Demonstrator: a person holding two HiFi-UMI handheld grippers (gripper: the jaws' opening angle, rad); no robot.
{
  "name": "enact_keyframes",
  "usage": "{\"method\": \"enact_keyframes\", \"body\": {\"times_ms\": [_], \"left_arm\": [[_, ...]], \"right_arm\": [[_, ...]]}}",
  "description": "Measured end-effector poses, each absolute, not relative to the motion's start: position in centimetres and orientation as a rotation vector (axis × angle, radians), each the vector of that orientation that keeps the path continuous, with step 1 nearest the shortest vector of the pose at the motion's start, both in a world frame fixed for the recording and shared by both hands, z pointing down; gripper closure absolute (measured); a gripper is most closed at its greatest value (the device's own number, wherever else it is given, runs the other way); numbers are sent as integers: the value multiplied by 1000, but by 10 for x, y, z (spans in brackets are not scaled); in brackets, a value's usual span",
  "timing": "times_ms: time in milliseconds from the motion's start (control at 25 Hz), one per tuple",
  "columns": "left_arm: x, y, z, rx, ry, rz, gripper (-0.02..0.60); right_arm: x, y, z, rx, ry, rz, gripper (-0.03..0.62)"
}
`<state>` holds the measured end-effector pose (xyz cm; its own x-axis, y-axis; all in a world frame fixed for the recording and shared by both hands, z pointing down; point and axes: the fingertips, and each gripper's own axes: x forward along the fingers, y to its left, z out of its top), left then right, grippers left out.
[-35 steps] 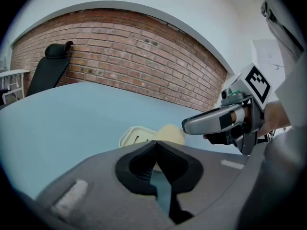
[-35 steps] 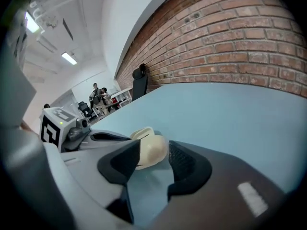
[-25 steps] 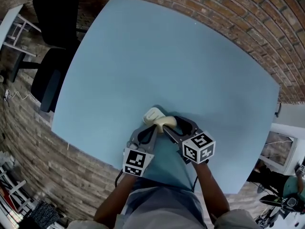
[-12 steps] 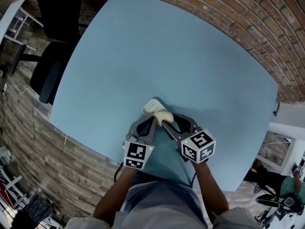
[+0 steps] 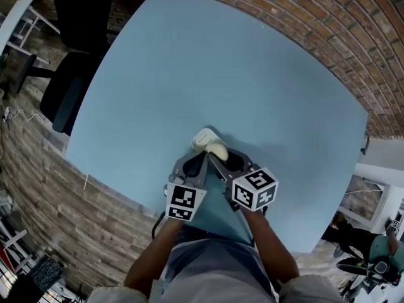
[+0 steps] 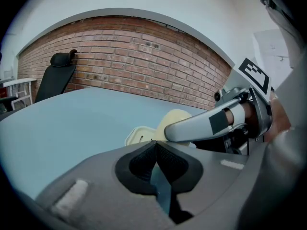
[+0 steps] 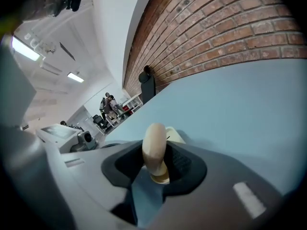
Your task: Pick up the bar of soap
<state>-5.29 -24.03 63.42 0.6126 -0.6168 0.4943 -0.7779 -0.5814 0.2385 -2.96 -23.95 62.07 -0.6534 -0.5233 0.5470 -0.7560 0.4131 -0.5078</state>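
The left gripper has jaws together, empty — just beyond, the right gripper jaws are closing on soap by a dish.

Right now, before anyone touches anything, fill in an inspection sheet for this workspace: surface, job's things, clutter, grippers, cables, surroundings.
Surface: pale blue table.
Job's things: cream bar of soap, on edge between the right gripper's jaws, next to a white soap dish.
Clutter: nothing seen.
Grippers: right gripper, jaws closing on the bar of soap, pads at both its sides; left gripper, jaws together, nothing between them.
Cables: dark loop hanging below the left gripper.
Surroundings: brick wall past the table's far edge; black chair to the left.
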Motion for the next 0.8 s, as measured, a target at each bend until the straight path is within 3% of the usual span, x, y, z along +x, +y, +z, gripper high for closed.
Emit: {"method": "enact_keyframes", "body": {"times_ms": [800], "left_arm": [[-66, -238, 627, 2368, -1138, 454, 577]], "right_arm": [[-22, -229, 614, 1171, -2401, 1004, 476]]}}
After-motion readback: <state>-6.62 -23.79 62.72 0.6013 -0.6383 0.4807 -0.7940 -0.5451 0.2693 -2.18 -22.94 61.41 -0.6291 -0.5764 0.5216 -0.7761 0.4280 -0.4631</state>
